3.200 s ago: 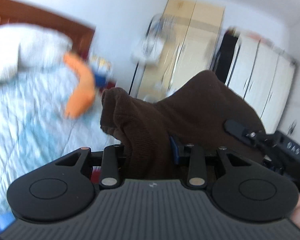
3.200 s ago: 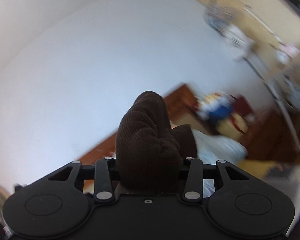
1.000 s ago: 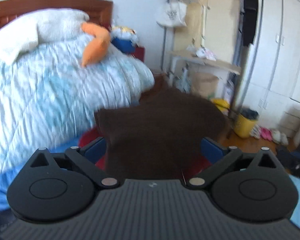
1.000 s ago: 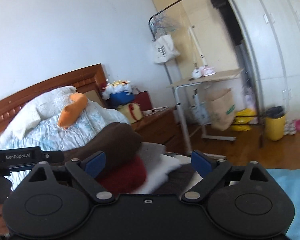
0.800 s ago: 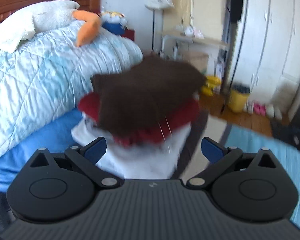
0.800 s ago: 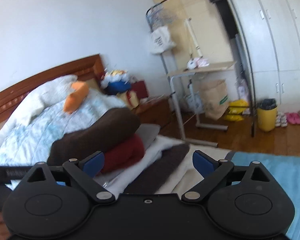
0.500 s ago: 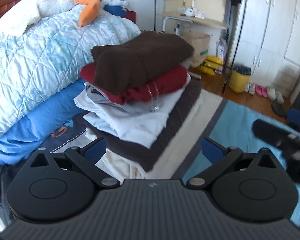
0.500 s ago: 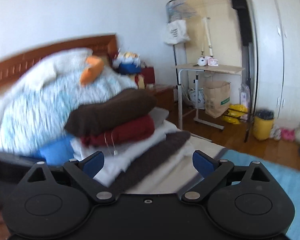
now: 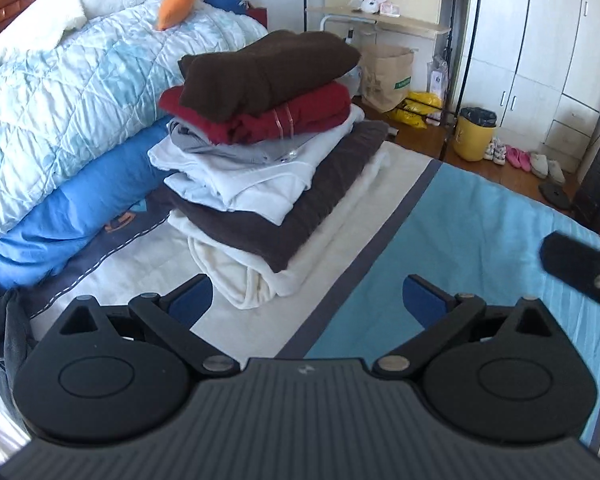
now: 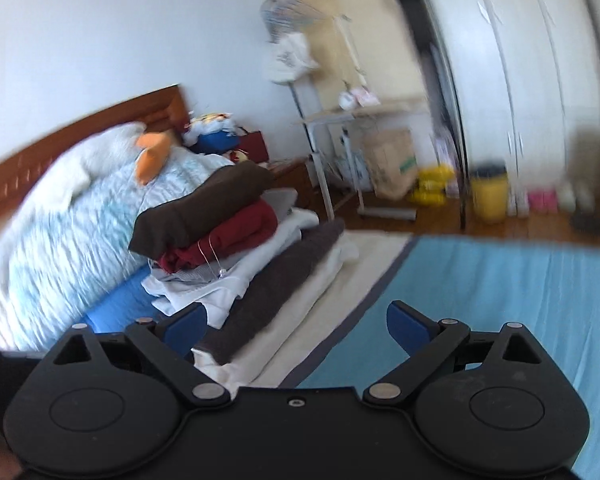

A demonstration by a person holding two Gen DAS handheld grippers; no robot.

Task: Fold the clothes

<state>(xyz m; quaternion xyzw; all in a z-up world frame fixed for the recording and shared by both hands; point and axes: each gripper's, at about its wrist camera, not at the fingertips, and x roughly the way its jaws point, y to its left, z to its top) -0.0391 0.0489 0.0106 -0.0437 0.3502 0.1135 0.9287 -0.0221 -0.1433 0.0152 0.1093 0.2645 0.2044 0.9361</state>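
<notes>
A folded dark brown garment (image 9: 268, 68) lies on top of a stack of folded clothes (image 9: 260, 160) on the bed: red, grey, white, dark brown and cream layers below it. The same brown garment (image 10: 204, 204) tops the stack in the right wrist view. My left gripper (image 9: 306, 298) is open and empty, held back from the stack above the bedsheet. My right gripper (image 10: 296, 324) is open and empty, also back from the stack. Part of the right gripper's body (image 9: 580, 268) shows at the right edge of the left wrist view.
A light blue quilt (image 9: 60, 80) with an orange plush (image 9: 174, 2) lies left of the stack. The blue and cream bedsheet (image 9: 480, 240) spreads to the right. A wardrobe (image 9: 540, 40), a yellow bin (image 9: 474, 136) and a small table (image 9: 376, 20) stand beyond the bed.
Both grippers let go of the brown garment, which now rests on top of the stack. Both have opened and pulled back from the stack.
</notes>
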